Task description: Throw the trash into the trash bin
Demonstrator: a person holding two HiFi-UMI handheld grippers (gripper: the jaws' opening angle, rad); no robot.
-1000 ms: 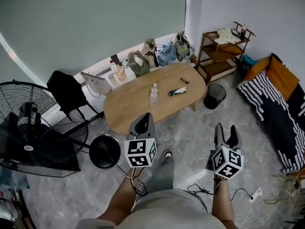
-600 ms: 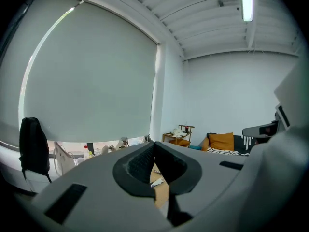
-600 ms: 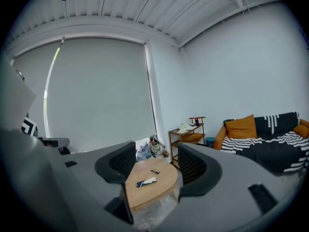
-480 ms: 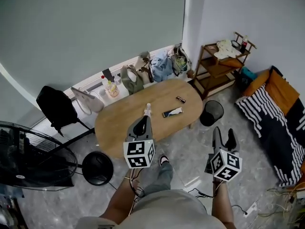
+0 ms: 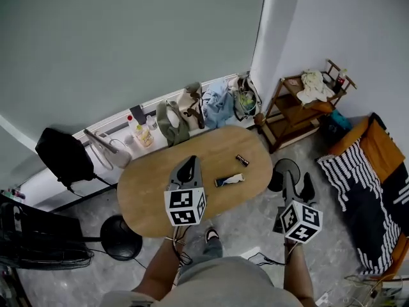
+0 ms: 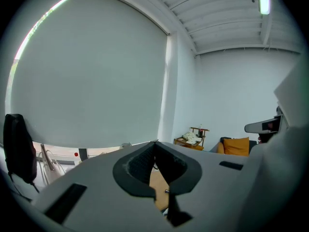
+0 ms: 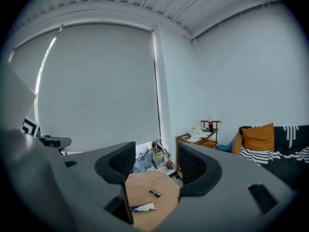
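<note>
An oval wooden table [image 5: 153, 190] stands ahead of me. On it lie a crumpled white and blue wrapper [image 5: 229, 180] and a small dark packet [image 5: 242, 160]; both show in the right gripper view too, the wrapper [image 7: 143, 208] nearer than the packet [image 7: 155, 193]. A black mesh trash bin [image 5: 278, 171] stands on the floor at the table's right end. My left gripper [image 5: 190, 165] hangs over the table's near half, shut with nothing in it [image 6: 155, 146]. My right gripper [image 5: 299, 184] is beside the bin, open and empty [image 7: 155, 163].
A wooden shelf [image 5: 300, 107] with cloths stands at the back right. A sofa with an orange cushion and striped blanket [image 5: 377, 190] fills the right side. Bags [image 5: 204, 107] line the wall behind the table. A black stool [image 5: 120, 236] stands left of the table; cables [image 5: 268, 258] lie by my feet.
Both grippers and the view have come closer to the table and bin. The big fan has slid out at the left. The bottle on the table is now hidden behind my left gripper.
</note>
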